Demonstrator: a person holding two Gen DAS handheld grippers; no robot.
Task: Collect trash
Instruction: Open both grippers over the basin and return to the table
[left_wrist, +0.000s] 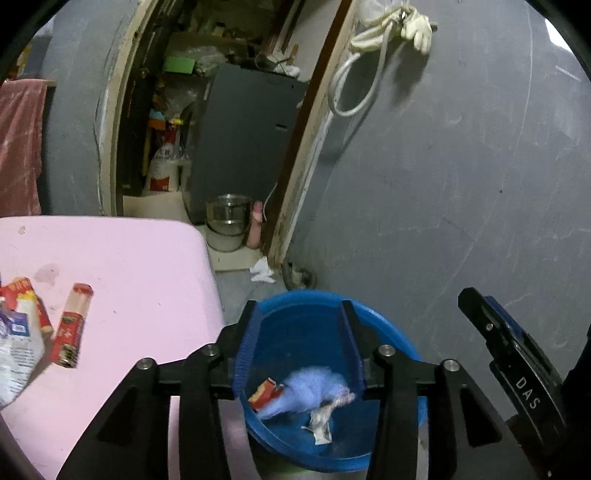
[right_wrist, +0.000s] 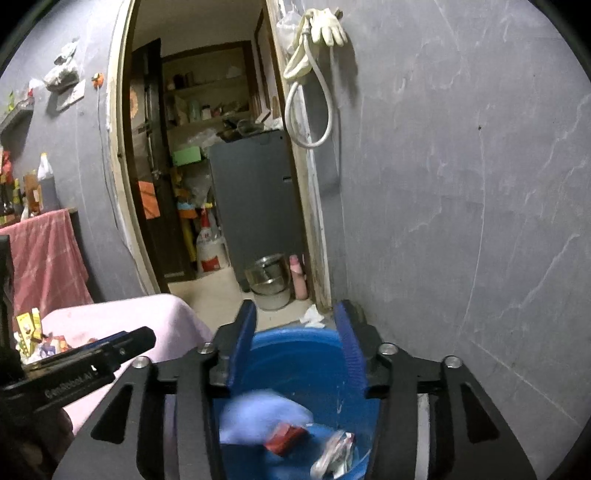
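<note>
Below, both hand-held grippers (left_wrist: 299, 314) (right_wrist: 295, 321) hang released; blurred trash (right_wrist: 258, 417) lies in the basin (left_wrist: 391, 339).

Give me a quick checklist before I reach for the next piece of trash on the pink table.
1. Left tool empty, fingers apart: ok.
2. Right tool empty, fingers apart: ok.
3. Dropped items inside the blue basin: ok; pale blue wad, small red box and crumpled wrapper lie in it.
4. Trash left on the pink table: not ok; red tube and snack bag remain.
5. Path from basin to tube free: cannot tell.
</note>
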